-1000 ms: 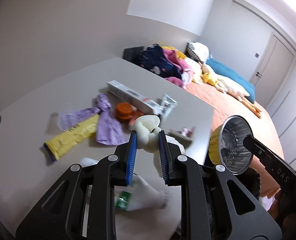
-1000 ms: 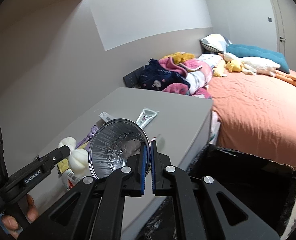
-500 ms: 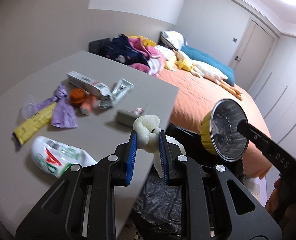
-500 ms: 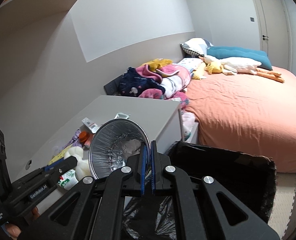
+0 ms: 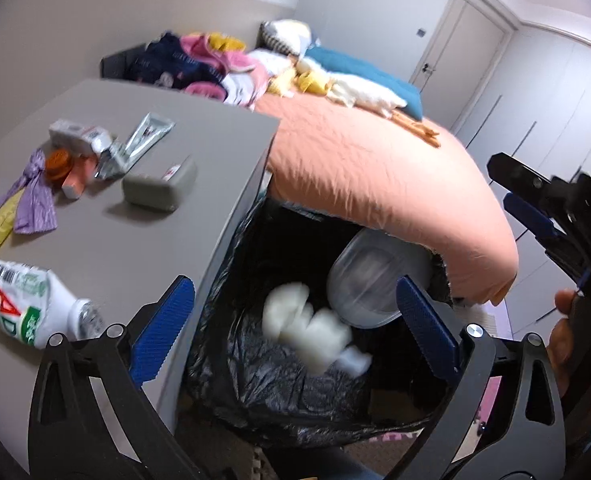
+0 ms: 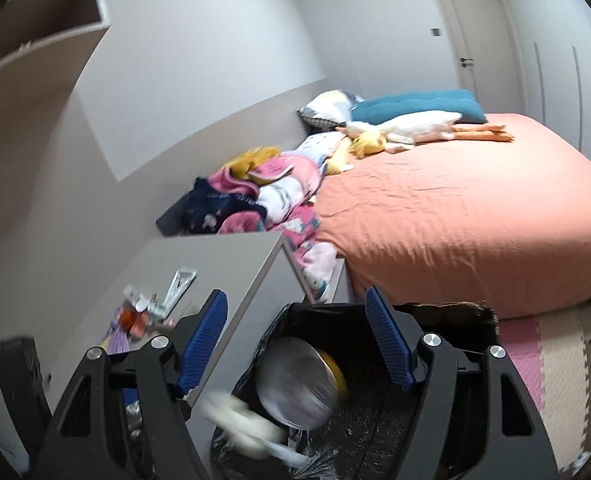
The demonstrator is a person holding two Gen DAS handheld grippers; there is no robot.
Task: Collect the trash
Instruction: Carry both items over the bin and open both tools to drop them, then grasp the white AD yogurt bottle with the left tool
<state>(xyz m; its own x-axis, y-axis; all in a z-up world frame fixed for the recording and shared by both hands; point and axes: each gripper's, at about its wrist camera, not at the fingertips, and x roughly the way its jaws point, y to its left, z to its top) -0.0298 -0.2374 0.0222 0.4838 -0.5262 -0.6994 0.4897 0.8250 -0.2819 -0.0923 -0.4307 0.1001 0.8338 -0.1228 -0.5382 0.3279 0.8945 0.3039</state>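
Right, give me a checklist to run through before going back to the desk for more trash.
1. Left hand-held gripper empty: ok, jaws opening, pads touch nothing.
2. Right hand-held gripper empty: ok, jaws opening, nothing between the pads.
3. White foam piece over the black trash bag: ok, blurred, falling over its mouth.
4. Foil bowl over the bag: ok, blurred, inside the rim.
5. Both items settled in the bag: cannot tell, motion blur.
6. Trash left on the grey desk: not ok, plastic bottle, purple wrapper and silver tube remain.
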